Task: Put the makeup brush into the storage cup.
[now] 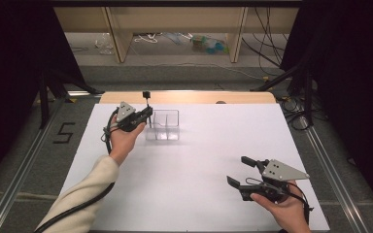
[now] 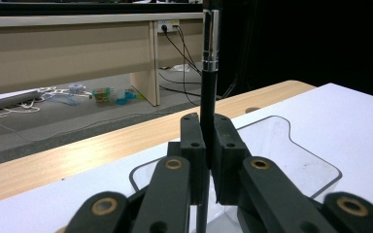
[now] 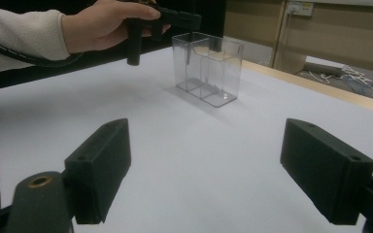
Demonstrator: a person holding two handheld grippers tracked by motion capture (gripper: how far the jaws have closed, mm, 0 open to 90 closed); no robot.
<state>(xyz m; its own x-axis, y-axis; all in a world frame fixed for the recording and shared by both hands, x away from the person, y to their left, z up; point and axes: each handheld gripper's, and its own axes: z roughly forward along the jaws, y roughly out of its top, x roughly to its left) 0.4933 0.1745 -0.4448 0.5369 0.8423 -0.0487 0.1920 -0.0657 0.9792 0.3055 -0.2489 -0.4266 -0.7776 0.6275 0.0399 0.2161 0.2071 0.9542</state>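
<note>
- White table top (image 1: 189,189), pale wooden edge (image 1: 189,97) along its far side.
- Clear divided container (image 1: 164,125) standing upright directly on the white surface, near that wooden edge, left of the middle.

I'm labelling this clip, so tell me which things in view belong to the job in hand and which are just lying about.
In the job:
- black pen, clamped upright in the left gripper
- clear divided container
- right gripper, jaws open, holding nothing

Lying about:
- clutter on the floor beyond the table
- cables
</note>
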